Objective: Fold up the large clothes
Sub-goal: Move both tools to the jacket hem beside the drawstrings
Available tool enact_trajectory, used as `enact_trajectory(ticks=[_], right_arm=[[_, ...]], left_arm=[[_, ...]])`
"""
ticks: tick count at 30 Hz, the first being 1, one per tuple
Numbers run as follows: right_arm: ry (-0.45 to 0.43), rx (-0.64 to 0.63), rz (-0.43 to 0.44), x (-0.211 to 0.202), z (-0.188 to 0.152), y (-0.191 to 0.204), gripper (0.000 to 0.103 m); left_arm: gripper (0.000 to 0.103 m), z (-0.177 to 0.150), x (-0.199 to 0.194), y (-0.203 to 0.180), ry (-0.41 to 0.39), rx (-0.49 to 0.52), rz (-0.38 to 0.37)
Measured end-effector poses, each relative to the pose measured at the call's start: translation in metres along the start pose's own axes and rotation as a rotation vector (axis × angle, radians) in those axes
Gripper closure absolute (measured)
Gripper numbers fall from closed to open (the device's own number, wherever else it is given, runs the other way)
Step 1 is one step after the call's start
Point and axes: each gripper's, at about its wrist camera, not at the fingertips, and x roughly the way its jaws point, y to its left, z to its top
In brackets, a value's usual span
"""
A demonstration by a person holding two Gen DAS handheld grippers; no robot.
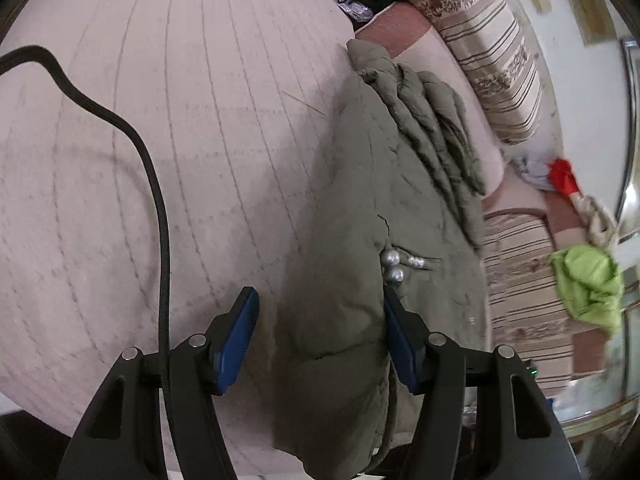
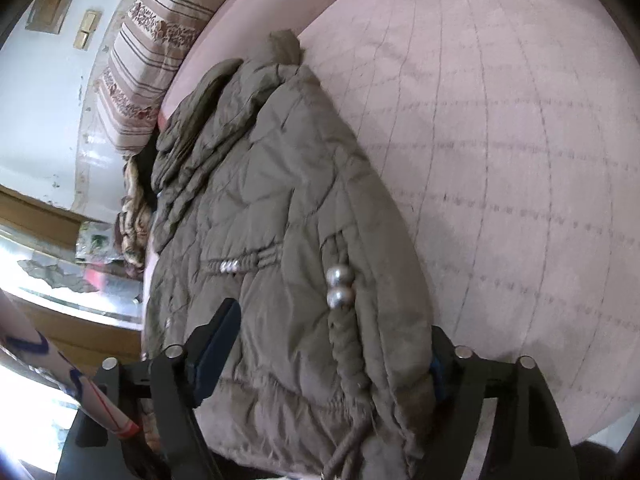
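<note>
An olive quilted jacket [image 1: 372, 216] lies lengthwise on a pink quilted bed cover [image 1: 180, 140], its hem toward me and its bunched sleeve and collar at the far end. Two silver beads [image 1: 390, 266] hang on its drawstring. My left gripper [image 1: 320, 312] is open, its blue pads either side of the jacket's near folded edge. In the right wrist view the jacket [image 2: 280, 220] fills the middle, with the beads [image 2: 339, 286] and braided cord on it. My right gripper [image 2: 332, 336] is open around the jacket's hem, its right pad mostly hidden by the fabric.
A striped cushion [image 1: 488, 52] leans on the white wall at the far right. Red [image 1: 562, 174] and lime green [image 1: 588, 284] clothes lie on a striped seat beyond the bed. A black cable [image 1: 156, 200] runs over the cover. The pink cover [image 2: 500, 160] spreads right.
</note>
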Motion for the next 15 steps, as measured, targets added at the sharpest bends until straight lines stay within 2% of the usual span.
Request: enact_trajectory(ticks=[3,7,11,15], right_arm=[[0.038,0.002,0.033,0.001,-0.008,-0.004,0.027],[0.053,-0.038,0.023,0.002,-0.022,-0.002,0.027],[0.055,-0.052,0.019,0.001,-0.03,0.003,0.027],[0.04,-0.016,0.05,-0.001,-0.032,-0.003,0.027]], left_arm=[[0.044,0.0,0.002,-0.002,-0.002,0.005,-0.001],[0.044,0.014,0.007,-0.005,0.006,0.018,-0.003],[0.044,0.026,0.008,0.003,0.006,-0.032,-0.082],[0.044,0.024,0.002,0.004,-0.004,-0.046,-0.135]])
